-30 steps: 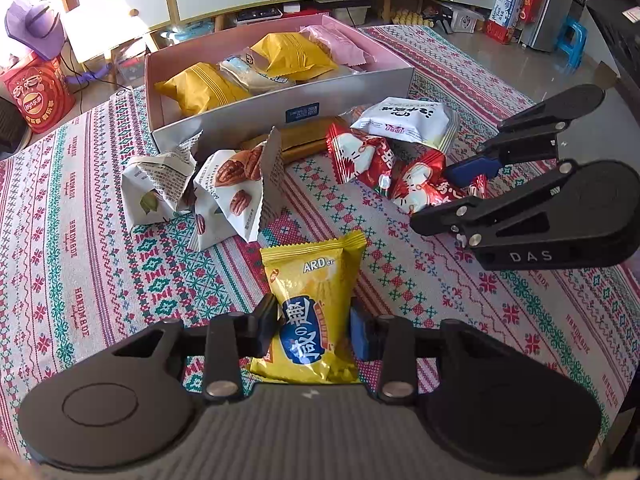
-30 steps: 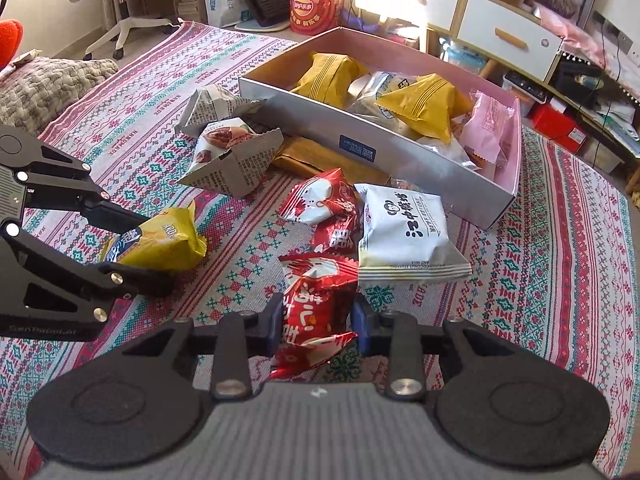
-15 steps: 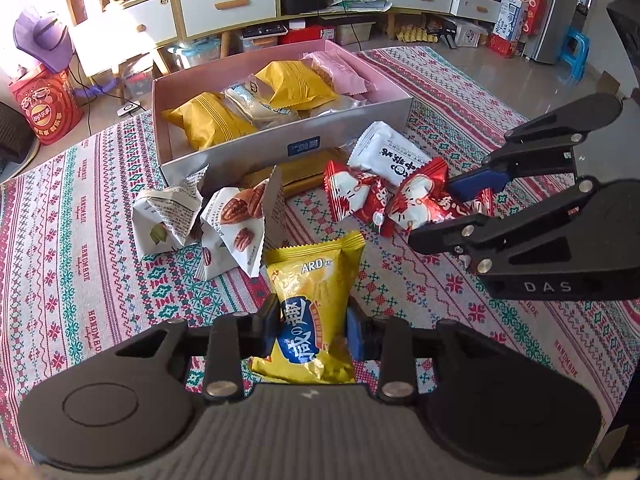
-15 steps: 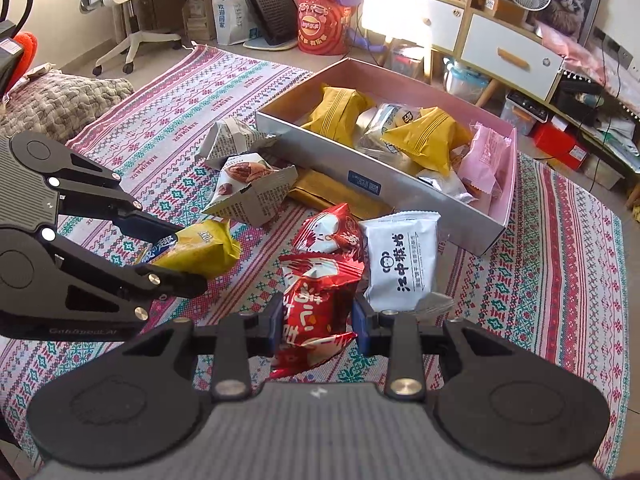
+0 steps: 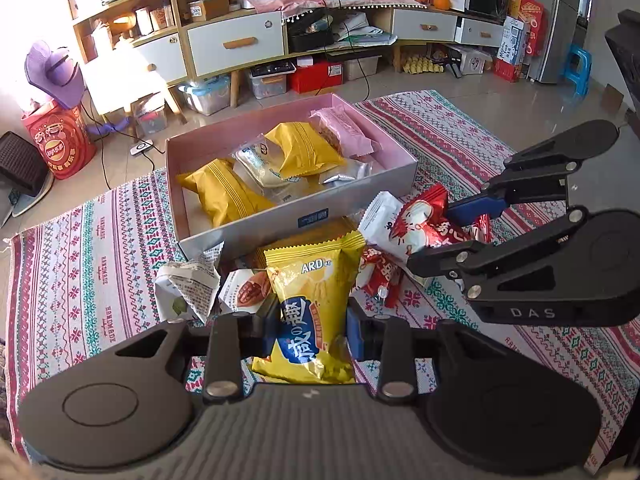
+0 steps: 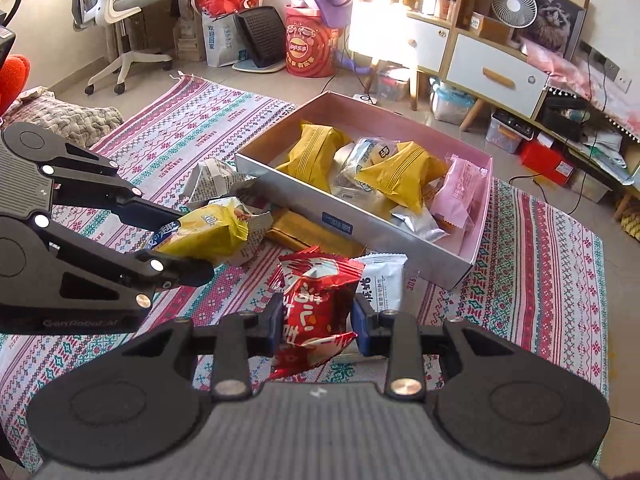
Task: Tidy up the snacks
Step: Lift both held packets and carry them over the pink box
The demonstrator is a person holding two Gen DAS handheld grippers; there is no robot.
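My left gripper is shut on a yellow snack bag and holds it above the patterned rug. In the right wrist view the same yellow snack bag shows at left, clamped in the left gripper. A red snack packet is pinched between the pads of my right gripper, also clear of the rug; that red snack packet and right gripper appear at right in the left wrist view. Ahead lies the open pink box with several packets inside.
Loose on the rug before the box are a white packet, another red packet, a gold bar packet and two folded paper nut packs. Cabinets, an office chair and bags ring the rug.
Both grippers rose with their packets lifted off the rug. The box and the room behind it now show more fully, and the loose snacks sit lower under the held packets.
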